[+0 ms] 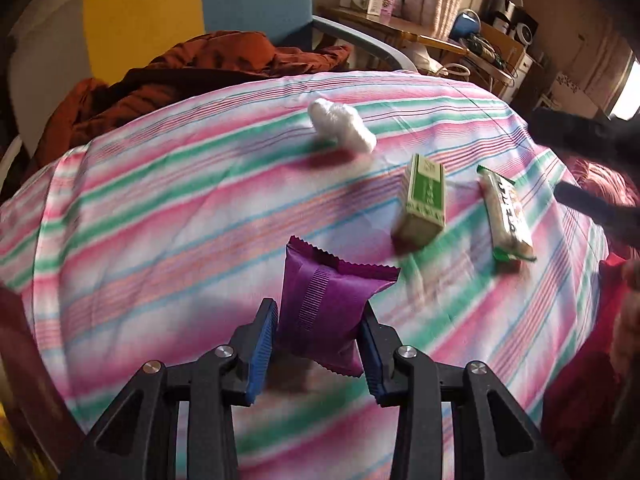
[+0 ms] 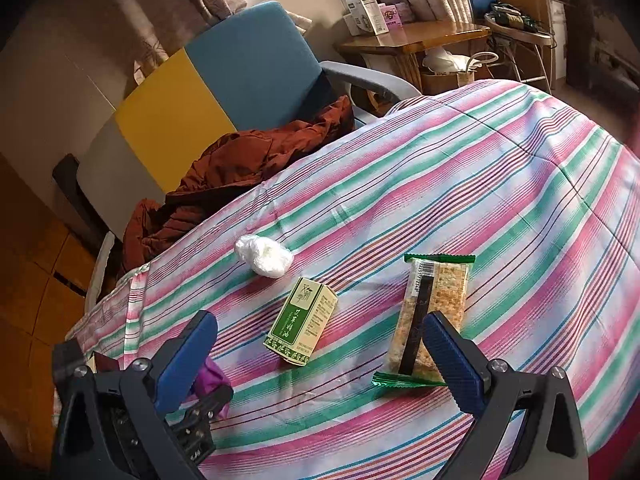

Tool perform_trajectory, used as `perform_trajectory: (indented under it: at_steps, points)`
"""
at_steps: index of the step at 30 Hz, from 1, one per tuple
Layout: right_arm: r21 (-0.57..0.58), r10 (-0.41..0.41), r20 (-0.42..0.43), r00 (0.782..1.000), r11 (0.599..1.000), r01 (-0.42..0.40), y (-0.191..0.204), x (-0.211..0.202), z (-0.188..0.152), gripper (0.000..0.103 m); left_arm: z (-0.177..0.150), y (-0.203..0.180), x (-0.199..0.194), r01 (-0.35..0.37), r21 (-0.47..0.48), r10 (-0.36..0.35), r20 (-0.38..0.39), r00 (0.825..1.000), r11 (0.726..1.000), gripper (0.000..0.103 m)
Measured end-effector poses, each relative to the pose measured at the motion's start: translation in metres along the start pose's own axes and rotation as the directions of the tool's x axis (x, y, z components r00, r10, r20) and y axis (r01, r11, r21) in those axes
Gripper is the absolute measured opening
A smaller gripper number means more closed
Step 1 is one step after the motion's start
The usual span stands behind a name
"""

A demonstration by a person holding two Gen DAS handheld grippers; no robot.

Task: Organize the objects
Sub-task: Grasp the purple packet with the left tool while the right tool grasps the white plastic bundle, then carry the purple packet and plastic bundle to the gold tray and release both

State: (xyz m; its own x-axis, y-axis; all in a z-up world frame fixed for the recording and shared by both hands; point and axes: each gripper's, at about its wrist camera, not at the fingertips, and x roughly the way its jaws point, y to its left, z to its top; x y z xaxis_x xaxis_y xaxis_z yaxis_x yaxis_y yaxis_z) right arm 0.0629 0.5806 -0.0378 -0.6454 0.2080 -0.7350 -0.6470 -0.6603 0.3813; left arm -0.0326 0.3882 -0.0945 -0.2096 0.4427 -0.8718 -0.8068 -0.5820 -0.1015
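Observation:
My left gripper (image 1: 318,320) is shut on a purple snack packet (image 1: 328,304) and holds it above the striped tablecloth (image 1: 160,216). A green and cream box (image 1: 424,200), a cracker bar in a green-ended wrapper (image 1: 506,216) and a white plastic-wrapped lump (image 1: 340,124) lie on the cloth beyond it. My right gripper (image 2: 320,344) is open and empty, low over the cloth. The box (image 2: 302,320) lies between its fingers, further ahead, and the cracker bar (image 2: 428,316) lies by its right finger (image 2: 452,360). The lump (image 2: 264,256) is further back. The purple packet (image 2: 208,376) shows behind its left finger.
A rust-brown jacket (image 2: 240,176) lies on a blue and yellow chair (image 2: 208,80) beyond the table's far edge. A wooden side table (image 2: 416,40) with boxes stands behind. The right gripper's black body (image 1: 580,136) shows at the right of the left wrist view.

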Motion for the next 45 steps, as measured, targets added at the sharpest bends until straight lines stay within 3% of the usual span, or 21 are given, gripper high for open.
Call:
perform_trajectory:
  at_steps: [5,11,16,21,22,23,24,25,30,34,40,45]
  points:
    - [-0.079,0.0,-0.028,1.0,0.997,-0.002,0.016,0.006,-0.006,0.101,-0.03,0.003,-0.021,0.005,-0.025,-0.004,0.038,0.999,1.0,0.039]
    - [-0.239,-0.008,-0.052,0.999,0.971,-0.005,0.056,0.022,0.009,0.094,-0.035,0.008,-0.027,0.022,0.0,-0.022,0.057,0.998,1.0,0.039]
    - [-0.387,-0.095,-0.101,0.99,0.921,0.049,0.086,0.081,0.04,0.081,-0.039,0.017,-0.026,0.051,-0.037,-0.049,0.057,0.997,0.998,0.039]
    - [-0.474,-0.22,-0.189,0.957,0.874,0.108,0.096,0.15,0.049,0.077,-0.04,0.019,-0.022,0.064,-0.044,-0.061,0.057,0.997,0.997,0.039]
    - [-0.476,-0.236,-0.197,0.952,0.872,0.118,0.094,0.16,0.05,0.068,-0.04,0.018,-0.022,0.064,-0.044,-0.061,0.057,0.997,0.997,0.039]
    - [-0.478,-0.24,-0.208,0.948,0.871,0.116,0.093,0.168,0.05,0.048,-0.04,0.019,-0.021,0.066,-0.047,-0.064,0.059,0.996,0.997,0.039]
    - [-0.48,-0.243,-0.225,0.944,0.871,0.11,0.092,0.174,0.049,0.036,-0.04,0.02,-0.021,0.07,-0.051,-0.067,0.06,0.996,0.996,0.039]
    - [-0.479,-0.248,-0.232,0.94,0.871,0.112,0.09,0.176,0.048,0.035,-0.04,0.021,-0.021,0.076,-0.059,-0.072,0.065,0.995,0.995,0.039]
    - [-0.487,-0.177,-0.166,0.97,0.87,0.076,0.09,0.129,0.039,0.035,-0.041,0.022,-0.025,0.073,-0.068,-0.068,0.075,0.995,0.995,0.039]
    - [-0.489,-0.07,-0.136,0.988,0.872,-0.005,0.097,0.07,0.021,0.035,-0.043,0.022,-0.038,0.063,-0.069,-0.056,0.093,0.994,0.996,0.039]
    - [-0.445,0.028,-0.125,0.992,0.892,-0.081,0.096,0.015,-0.029,0.035,-0.048,0.012,-0.078,0.026,-0.028,-0.022,0.165,0.986,0.999,0.039]
    - [-0.441,0.033,-0.151,0.988,0.892,-0.097,0.091,0.01,-0.069,0.035,-0.054,0.013,-0.112,-0.001,-0.035,0.009,0.217,0.976,0.999,0.039]
